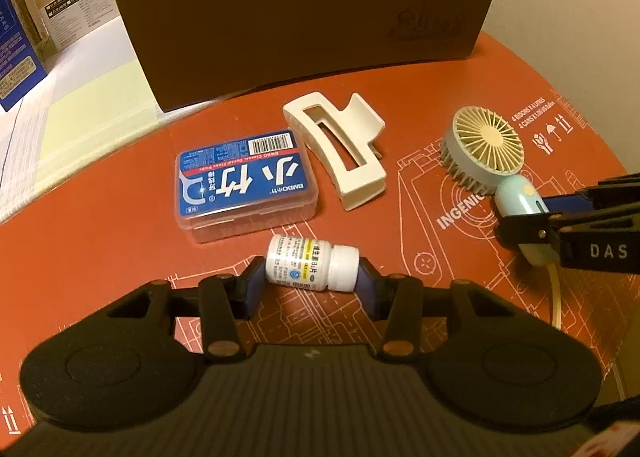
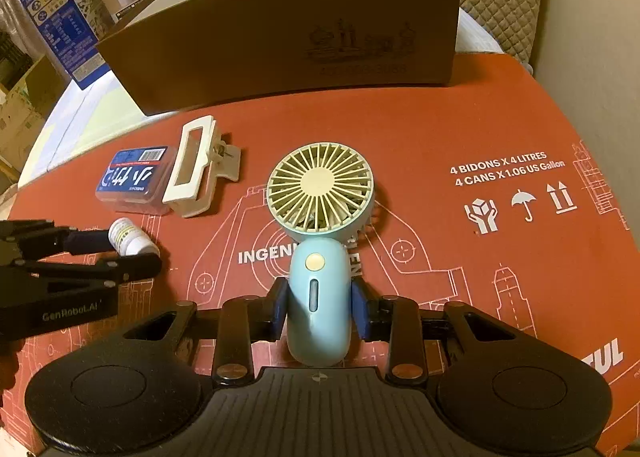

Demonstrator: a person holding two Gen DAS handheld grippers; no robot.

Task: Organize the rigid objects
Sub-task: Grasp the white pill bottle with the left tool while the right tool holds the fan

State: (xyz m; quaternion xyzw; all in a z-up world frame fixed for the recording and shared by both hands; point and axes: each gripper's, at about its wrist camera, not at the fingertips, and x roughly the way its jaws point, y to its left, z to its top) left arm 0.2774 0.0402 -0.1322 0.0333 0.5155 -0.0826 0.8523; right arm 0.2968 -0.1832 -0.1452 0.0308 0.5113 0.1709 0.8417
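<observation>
**Step in hand:** grasp stage, both hands at once. Nothing lifted yet by the look of it; all items lie on the red printed mat [image 2: 440, 129].

**Left gripper** [image 1: 308, 277]: clamped endwise on the pill bottle [image 1: 310, 263], one pad on its base, the other on the cap. Bottle lies on its side between the pads, on the mat.

**Right gripper** [image 2: 320, 305]: clamped on the handle of the mini fan [image 2: 320, 225], pads touching both sides. Fan head lies ahead of the fingertips, grille up; a pale cord trails from the handle end in the left wrist view.

**Not yet handled:**
- Floss pick case [image 1: 244, 185]: just ahead of the left gripper, slightly left.
- Hair claw clip [image 1: 340, 153], cream: ahead of the left gripper, beside the case.
- Brown cardboard box [image 1: 304, 29]: open top, far ahead of both tools, beyond all items. Probable destination.

**Next move, est.:** lift each item clear, carry fwd over the box's near wall, release inside. Bottle is round and held end to end, so it may pivot; keep it level.

**Legible text:**
- Case: "BMBO", "Classic Dental Floss Picks", large Chinese chars, barcode.
- Bottle: Chinese label, too small to read.
- Mat: "INGENI…", "4 BIDONS X 4 LITRES", "4 CANS X 1.06 US Gallon", handling pictograms.
- Tools: "GenRobot.AI" on left, "DAS" on right.
</observation>
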